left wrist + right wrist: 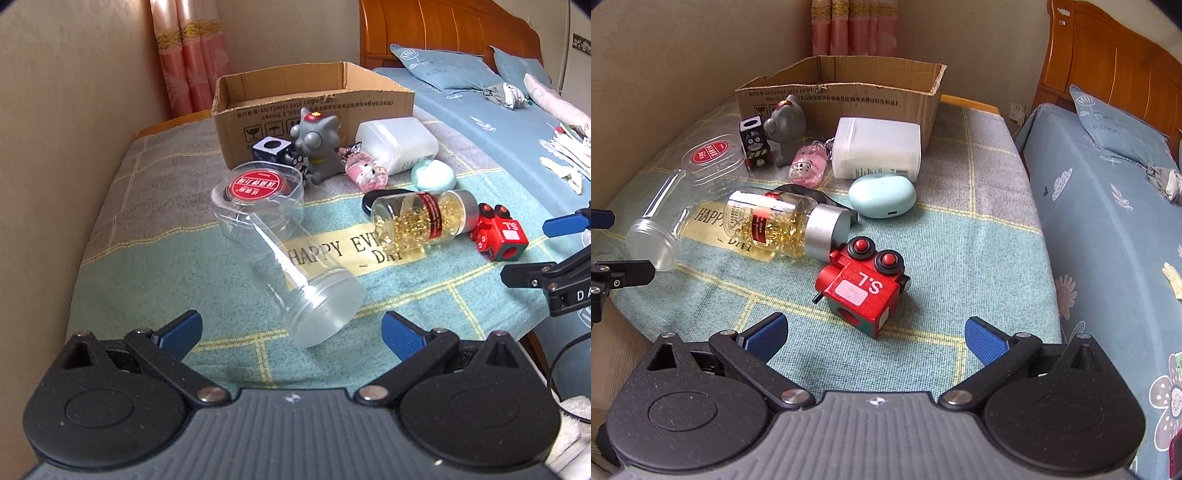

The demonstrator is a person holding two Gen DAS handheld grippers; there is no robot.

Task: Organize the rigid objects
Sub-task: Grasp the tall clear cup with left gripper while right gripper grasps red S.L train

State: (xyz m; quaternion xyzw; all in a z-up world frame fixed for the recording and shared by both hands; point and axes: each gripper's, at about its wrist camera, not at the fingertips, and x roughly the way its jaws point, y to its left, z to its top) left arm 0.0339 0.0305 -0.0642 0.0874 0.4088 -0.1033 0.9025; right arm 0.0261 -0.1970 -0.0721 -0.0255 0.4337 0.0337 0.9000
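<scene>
A clear empty jar (pixel 306 284) lies on its side just ahead of my open, empty left gripper (pixel 291 332); it also shows in the right wrist view (pixel 661 229). A red toy train (pixel 864 284) lies just ahead of my open, empty right gripper (pixel 875 336); it also shows in the left wrist view (pixel 498 232). A jar of gold clips (pixel 783 225) lies between them. An open cardboard box (pixel 314 107) stands at the back, also in the right wrist view (pixel 846 96).
In front of the box lie a grey cat figure (pixel 317 144), a black toy (pixel 753 144), a clear tub with a red lid (pixel 258 195), a pink keychain (pixel 809 166), a white container (pixel 875 151) and a mint case (pixel 882 195). A bed (pixel 1108 206) stands at right.
</scene>
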